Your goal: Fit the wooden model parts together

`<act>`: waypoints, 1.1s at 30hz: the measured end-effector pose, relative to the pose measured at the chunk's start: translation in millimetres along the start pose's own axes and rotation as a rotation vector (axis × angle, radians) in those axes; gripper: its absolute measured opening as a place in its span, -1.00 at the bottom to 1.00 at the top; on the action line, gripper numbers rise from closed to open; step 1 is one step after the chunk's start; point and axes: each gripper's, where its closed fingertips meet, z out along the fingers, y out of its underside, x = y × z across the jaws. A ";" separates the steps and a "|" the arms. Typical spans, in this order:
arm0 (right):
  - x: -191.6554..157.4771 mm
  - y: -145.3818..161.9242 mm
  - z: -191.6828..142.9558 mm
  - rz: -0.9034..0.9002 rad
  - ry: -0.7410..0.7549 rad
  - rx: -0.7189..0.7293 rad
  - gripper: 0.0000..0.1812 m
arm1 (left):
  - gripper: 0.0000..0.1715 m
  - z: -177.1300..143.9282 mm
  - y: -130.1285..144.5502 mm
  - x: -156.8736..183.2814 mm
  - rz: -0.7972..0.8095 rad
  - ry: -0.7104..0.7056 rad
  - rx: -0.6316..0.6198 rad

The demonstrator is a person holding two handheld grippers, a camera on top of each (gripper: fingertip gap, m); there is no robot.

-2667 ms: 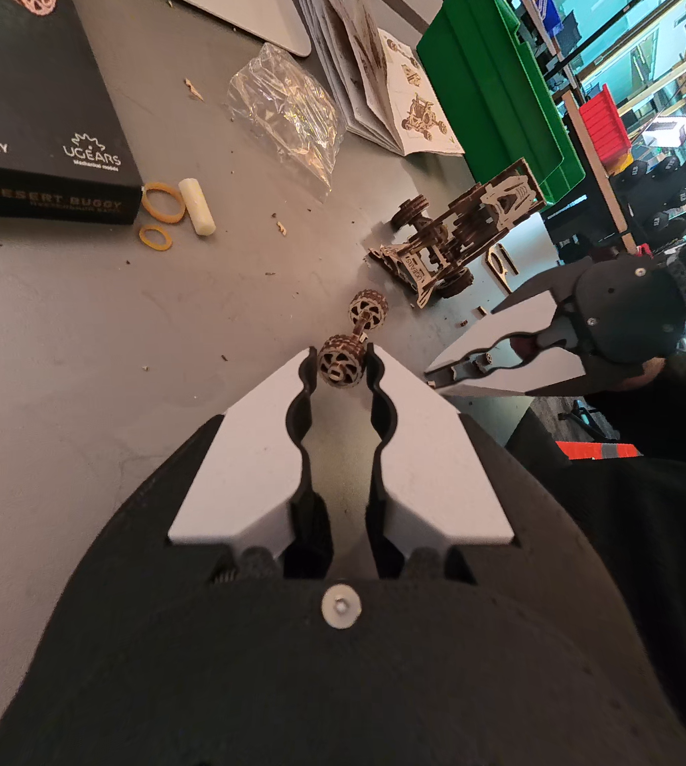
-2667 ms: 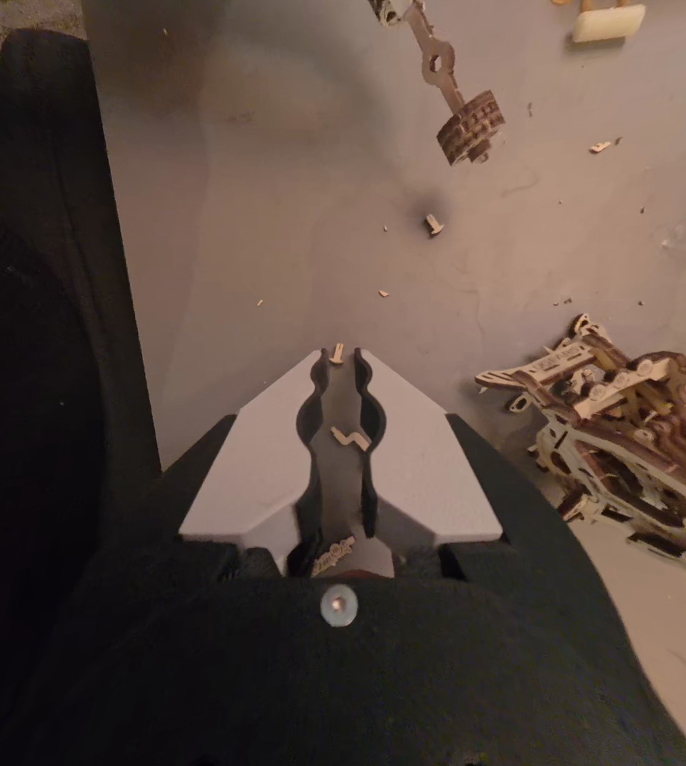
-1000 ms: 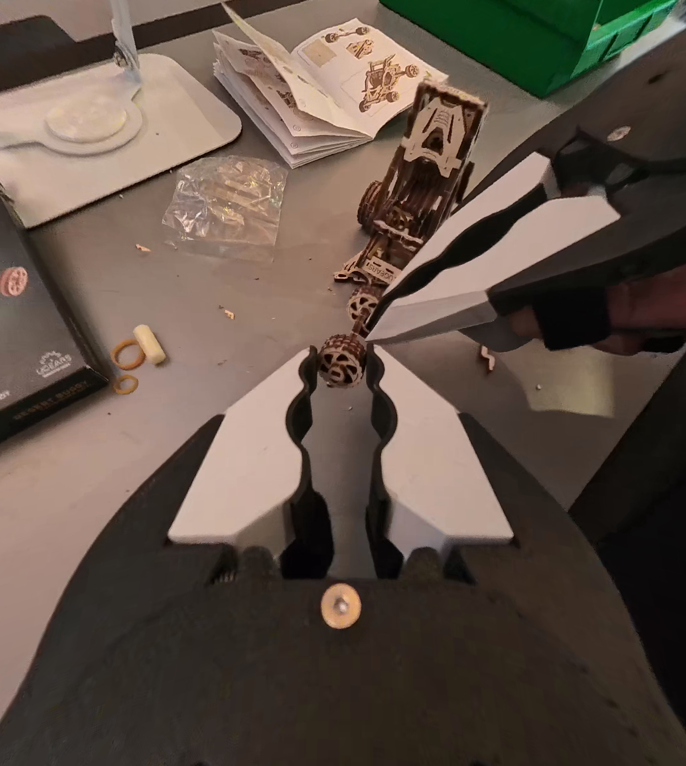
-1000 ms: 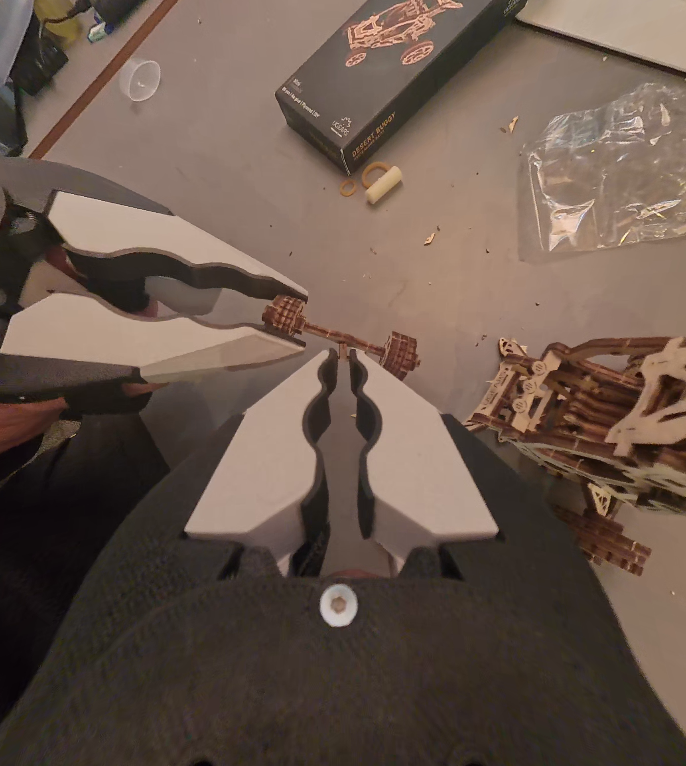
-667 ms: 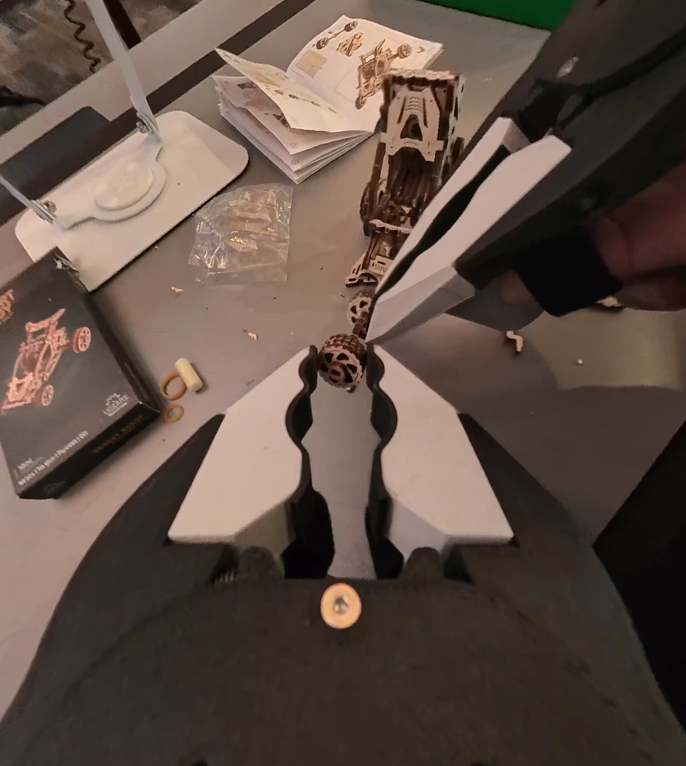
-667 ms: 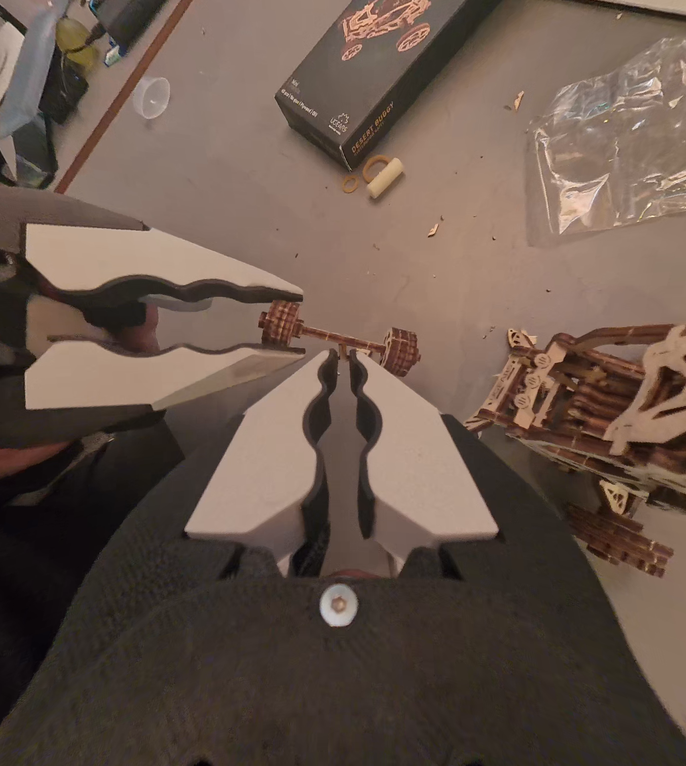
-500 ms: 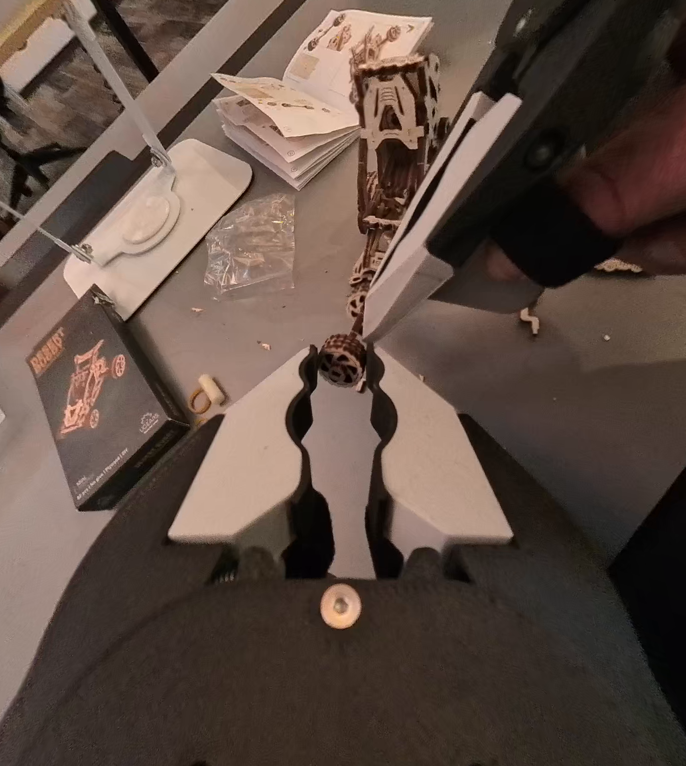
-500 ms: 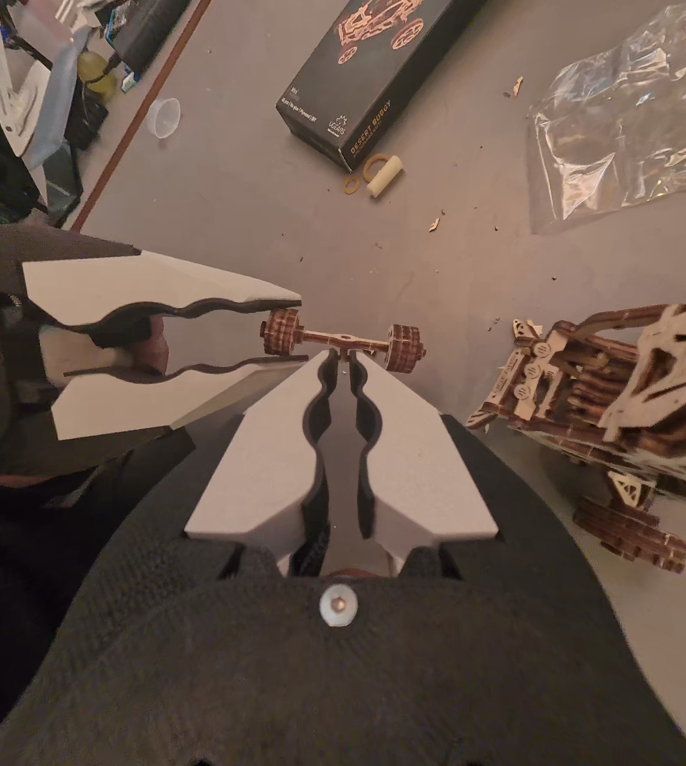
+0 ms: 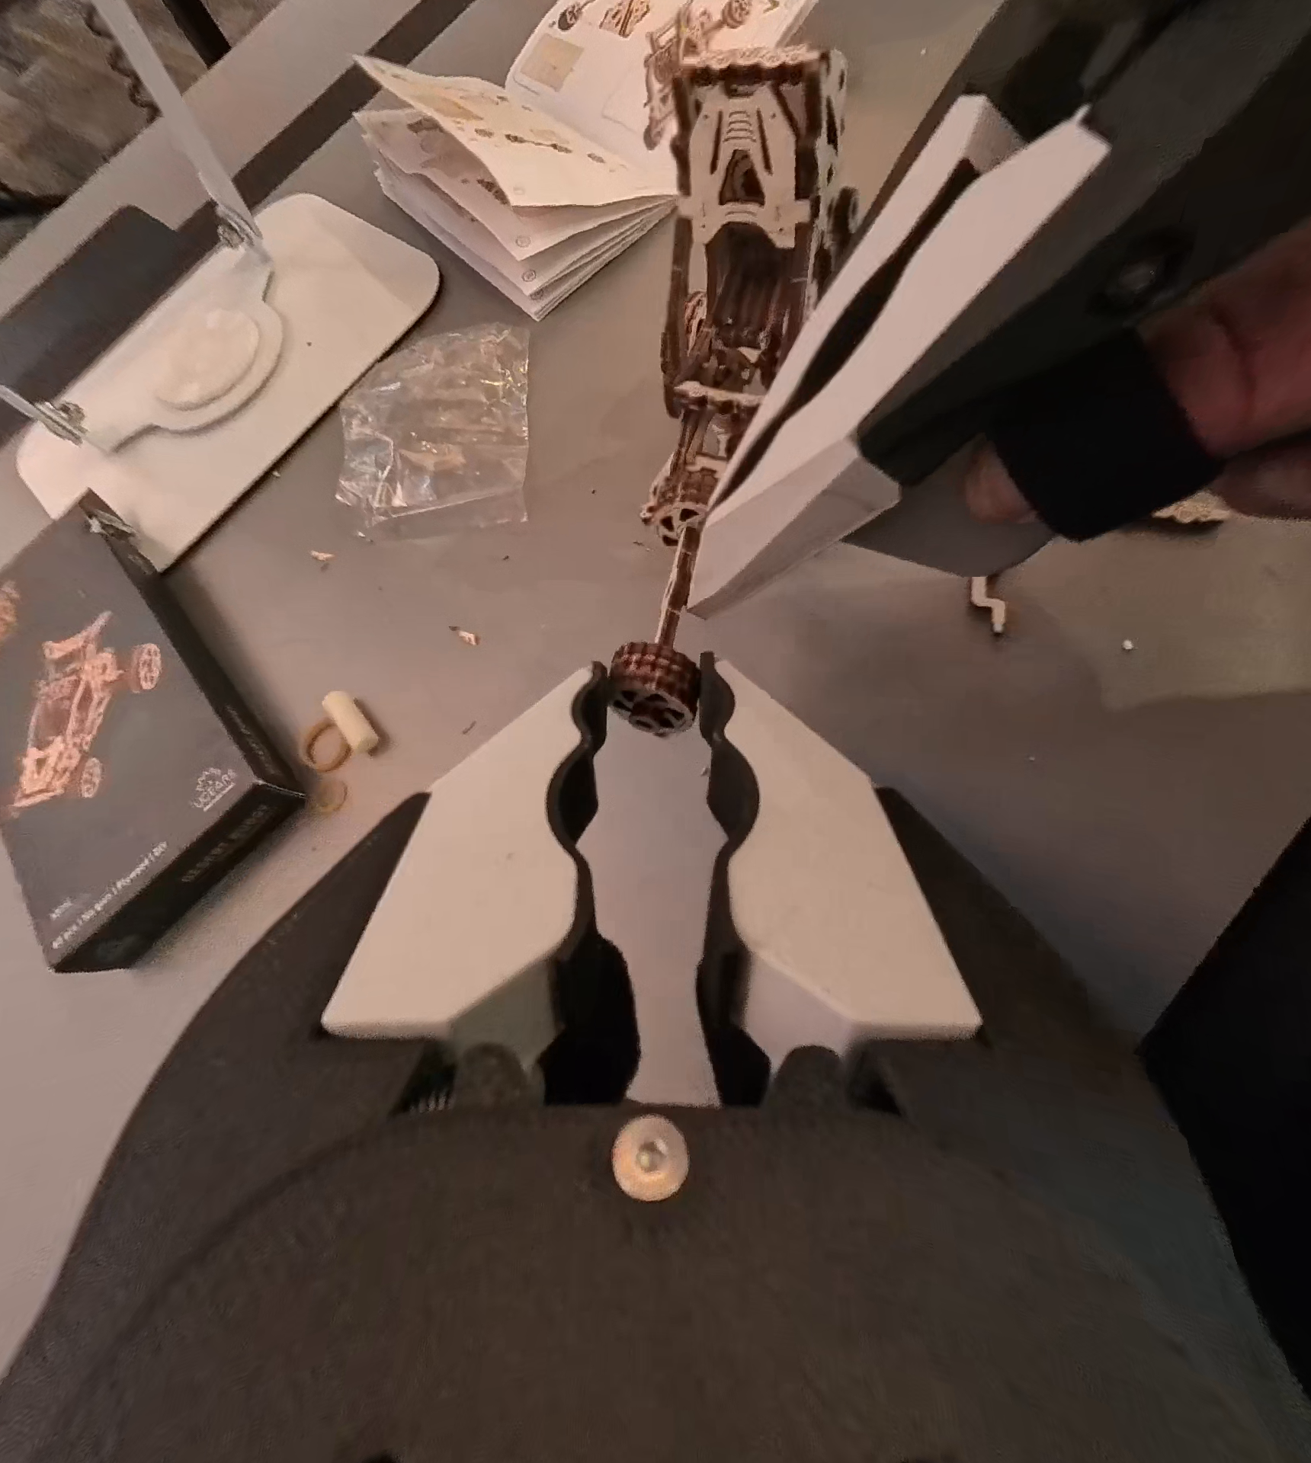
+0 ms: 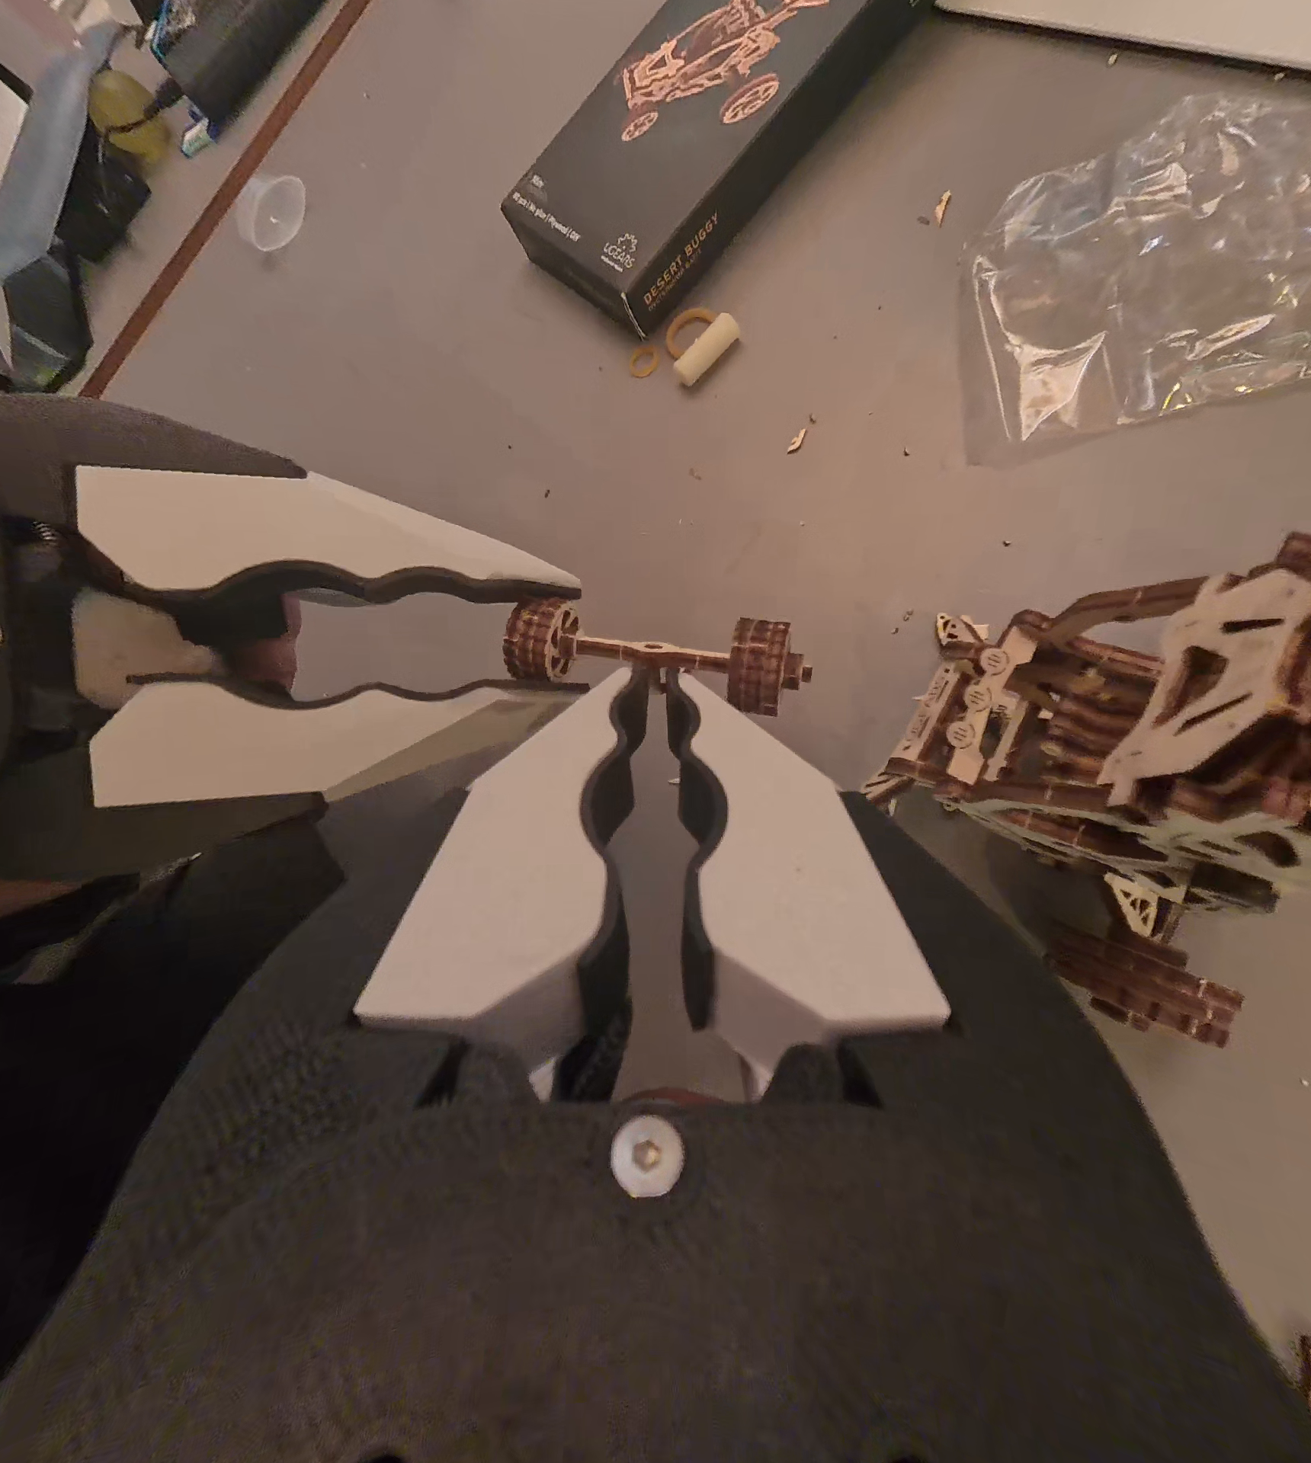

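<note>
1. we hold the wheel axle (image 10: 648, 669) in the air above the desk (image 10: 415, 412), with our left hand-held gripper (image 9: 652, 681) clamped on one wheel (image 9: 651, 690).
2. our right hand-held gripper (image 10: 648, 690) is pinched narrow on a small peg (image 10: 654, 682) at the middle of the axle.
3. we judge the step to be seating that peg into the axle.
4. next we would press it home squarely, then carry the axle to the buggy frame (image 10: 1127, 752), which lies on the desk well to the right.
</note>
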 end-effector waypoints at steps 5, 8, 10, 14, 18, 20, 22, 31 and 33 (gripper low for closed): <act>0.5 0.1 0.5 0.019 -0.008 0.013 -0.98 | -0.76 2.1 3.5 0.8 -0.056 0.035 -0.008; 2.0 2.4 1.9 0.043 -0.026 0.012 -0.97 | -0.76 4.7 6.7 3.2 -0.183 0.103 -0.005; 0.8 2.2 1.0 0.029 -0.037 0.016 -0.96 | -0.76 6.9 10.9 5.1 -0.293 0.166 -0.008; 4.1 5.3 -3.2 -0.041 -0.018 -0.006 -0.84 | -0.76 10.7 18.3 11.4 -0.409 0.258 -0.029; 5.7 20.4 -11.1 -0.246 -0.045 -0.114 -0.84 | -0.76 11.1 22.7 11.3 -0.449 0.309 -0.055; -10.3 35.5 -14.6 -0.354 -0.155 -0.176 -0.85 | -0.76 10.8 31.5 8.6 -0.448 0.322 -0.091; -12.5 51.7 -13.1 -0.466 -0.159 -0.251 -0.83 | -0.76 8.9 40.3 7.7 -0.441 0.329 -0.125; -11.9 65.8 10.4 -0.540 -0.146 -0.289 -0.87 | -0.75 -0.2 56.2 16.9 -0.479 0.401 -0.169; -13.6 66.4 14.0 -0.525 -0.138 -0.292 -0.87 | -0.69 -3.2 56.4 19.2 -0.471 0.424 -0.168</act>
